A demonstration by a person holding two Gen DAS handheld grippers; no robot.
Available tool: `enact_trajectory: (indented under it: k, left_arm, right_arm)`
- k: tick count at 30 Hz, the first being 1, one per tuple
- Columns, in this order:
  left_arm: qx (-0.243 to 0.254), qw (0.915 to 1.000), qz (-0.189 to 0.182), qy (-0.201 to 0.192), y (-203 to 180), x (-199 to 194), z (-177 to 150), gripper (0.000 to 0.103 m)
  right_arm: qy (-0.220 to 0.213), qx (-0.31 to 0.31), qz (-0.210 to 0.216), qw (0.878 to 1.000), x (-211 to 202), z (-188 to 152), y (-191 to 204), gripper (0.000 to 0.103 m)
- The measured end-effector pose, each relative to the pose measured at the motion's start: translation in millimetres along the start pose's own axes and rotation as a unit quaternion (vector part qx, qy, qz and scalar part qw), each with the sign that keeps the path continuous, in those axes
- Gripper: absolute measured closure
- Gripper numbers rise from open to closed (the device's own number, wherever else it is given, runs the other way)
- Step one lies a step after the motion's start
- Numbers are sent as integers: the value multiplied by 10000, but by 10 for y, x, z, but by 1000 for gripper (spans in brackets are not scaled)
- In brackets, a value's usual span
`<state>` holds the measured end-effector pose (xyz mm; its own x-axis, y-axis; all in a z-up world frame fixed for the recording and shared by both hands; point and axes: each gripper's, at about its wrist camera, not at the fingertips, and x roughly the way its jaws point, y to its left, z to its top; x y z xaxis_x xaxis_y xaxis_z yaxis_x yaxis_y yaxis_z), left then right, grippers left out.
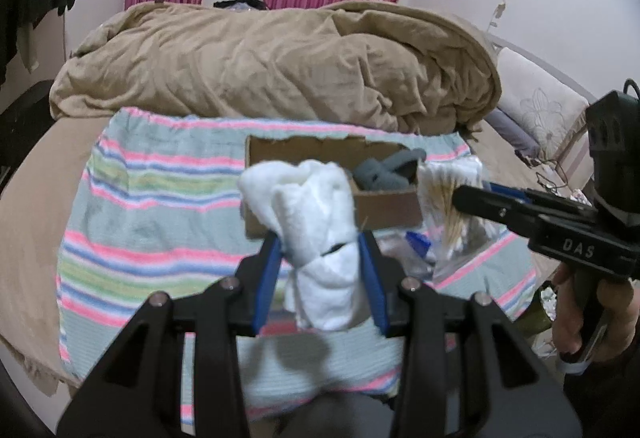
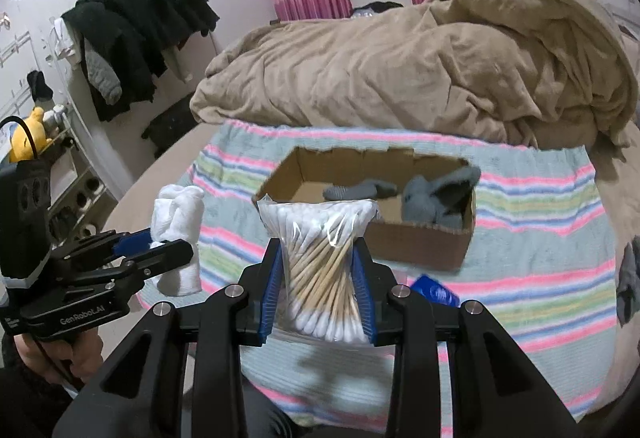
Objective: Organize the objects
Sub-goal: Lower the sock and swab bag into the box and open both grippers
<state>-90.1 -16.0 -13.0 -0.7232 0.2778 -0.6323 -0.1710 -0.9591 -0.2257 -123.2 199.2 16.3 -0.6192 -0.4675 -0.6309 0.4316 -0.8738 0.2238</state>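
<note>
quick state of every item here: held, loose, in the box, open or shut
white towel: rolled, held off the bed by left gripper
bag of cotton swabs: held by right gripper
cardboard box: open, on striped cloth
grey socks: in the box
blue packet: loose on the cloth

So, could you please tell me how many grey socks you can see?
3: two grey socks lie inside the cardboard box, and one lies on the striped towel to its right. Others may be hidden.
</note>
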Motion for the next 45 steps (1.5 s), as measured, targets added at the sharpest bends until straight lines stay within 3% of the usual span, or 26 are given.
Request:
enact_trajectory:
  k: [12,22,29,37,45]
  left_arm:
    - [19,9999,-100,1,151,454,414,63]
    - [40,9986,-347,409,369,1150,703,63]
    - [113,9976,-154,672,508,1487,725,63]
    - [203,9947,-235,983,532,1733,707,61]
    - [129,9952,-89,968,543,1705,709,54]
  right_arm:
    - [-121,38,59,9999,324,350,-95,68]
    - [-166,163,69,9997,731,578,-190,68]
    - [-122,307,119,9994,1059,634,-307,68]
    - [56,631,338,9974,1360,625,-458,68]
    - [408,728,386,9958,1704,580,-464,67]
